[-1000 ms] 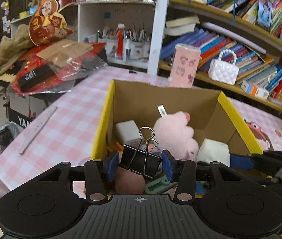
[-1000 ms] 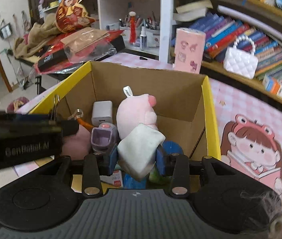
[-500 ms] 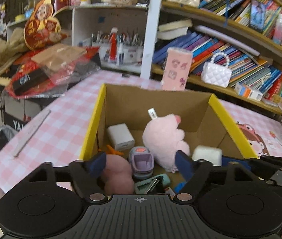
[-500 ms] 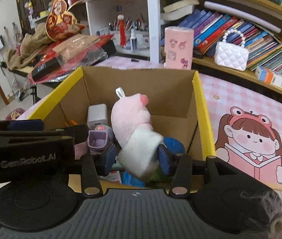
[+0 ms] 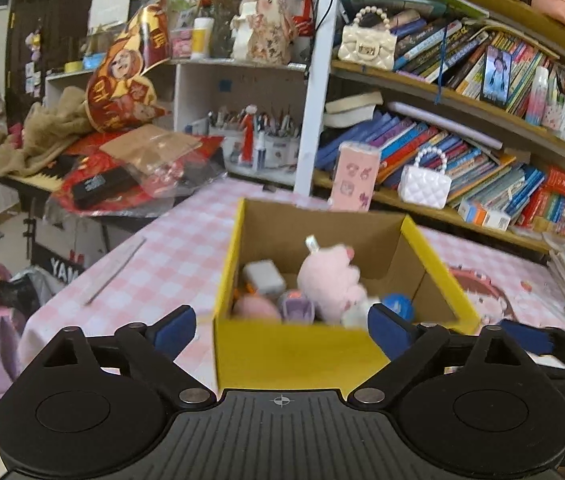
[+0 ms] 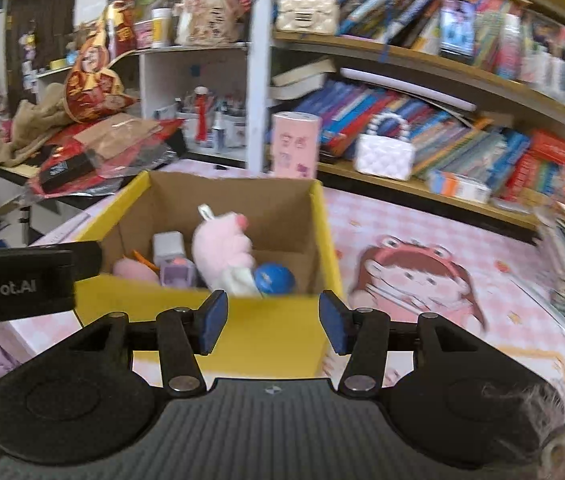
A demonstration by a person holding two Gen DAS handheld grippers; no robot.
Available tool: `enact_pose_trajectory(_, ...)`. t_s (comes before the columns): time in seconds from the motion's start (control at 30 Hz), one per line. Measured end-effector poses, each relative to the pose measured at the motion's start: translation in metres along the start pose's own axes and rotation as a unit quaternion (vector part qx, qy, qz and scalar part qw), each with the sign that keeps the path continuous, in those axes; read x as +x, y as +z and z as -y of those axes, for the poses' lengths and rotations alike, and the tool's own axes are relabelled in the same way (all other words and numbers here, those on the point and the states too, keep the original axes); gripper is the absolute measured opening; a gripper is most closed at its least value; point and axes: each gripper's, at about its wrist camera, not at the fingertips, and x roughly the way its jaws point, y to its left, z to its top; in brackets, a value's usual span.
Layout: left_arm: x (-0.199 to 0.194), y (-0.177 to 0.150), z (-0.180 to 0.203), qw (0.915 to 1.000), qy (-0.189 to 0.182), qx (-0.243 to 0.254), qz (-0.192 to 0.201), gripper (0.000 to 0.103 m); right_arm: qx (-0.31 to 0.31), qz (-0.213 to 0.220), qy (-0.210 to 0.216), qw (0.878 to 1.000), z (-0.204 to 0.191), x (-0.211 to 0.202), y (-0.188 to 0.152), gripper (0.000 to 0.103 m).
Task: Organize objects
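Observation:
A yellow-rimmed cardboard box (image 5: 298, 356) (image 6: 266, 332) stands on the pink checked table. Inside lie a pink plush toy (image 5: 332, 282) (image 6: 222, 246), a white charger block (image 5: 264, 278) (image 6: 168, 246), a small purple device (image 5: 296, 308) (image 6: 178, 274), a blue ball (image 5: 398, 306) (image 6: 274, 278), a pink round thing (image 5: 254, 308) and a white cloth (image 6: 240, 280). My left gripper (image 5: 282, 330) is open and empty, held back in front of the box. My right gripper (image 6: 273, 322) is open and empty, also in front of the box.
Shelves of books (image 5: 462, 160) run behind the table, with a pink box (image 5: 352, 182) and a white quilted handbag (image 5: 424, 186). A ruler (image 5: 116, 270) lies on the table at left. A cartoon-girl mat (image 6: 414, 276) lies right of the box. Red bags (image 5: 122, 172) pile at far left.
My left gripper opened and dropped the black binder clip into the box. My right gripper opened and released the white cloth into the box. Both grippers pulled back and up.

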Motion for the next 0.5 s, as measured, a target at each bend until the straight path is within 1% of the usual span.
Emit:
enact_pose_trajectory(0.1,-0.008,-0.015,0.002,0.9997,0.008,0.006,-0.022,0.095,0.017,-0.01,-0.031,0.999,0.006,-0.02,-0.018,0.051)
enact_pose_trajectory(0.2,-0.016,-0.032,0.007,0.9993,0.007,0.014,-0.035,0.095,0.038,-0.025,-0.062,0.997,0.014,-0.038,-0.039,0.052)
enact_pose_trajectory(0.33,-0.025,-0.053,0.022,0.9978,0.0,0.043,-0.05,0.095,0.065,-0.035,-0.103,0.992,0.025,-0.061,-0.064,0.053)
enact_pose_trajectory(0.4,-0.028,-0.063,0.031,0.9963,-0.003,0.062,-0.06,0.095,0.078,-0.039,-0.123,0.989,0.031,-0.071,-0.075,0.059)
enact_pose_trajectory(0.43,-0.031,-0.066,0.035,0.9958,-0.006,0.069,-0.061,0.095,0.086,-0.042,-0.132,0.987,0.035,-0.076,-0.081,0.064)
enact_pose_trajectory(0.5,-0.037,-0.073,0.044,0.9946,-0.015,0.083,-0.06,0.095,0.102,-0.052,-0.148,0.982,0.042,-0.084,-0.091,0.068)
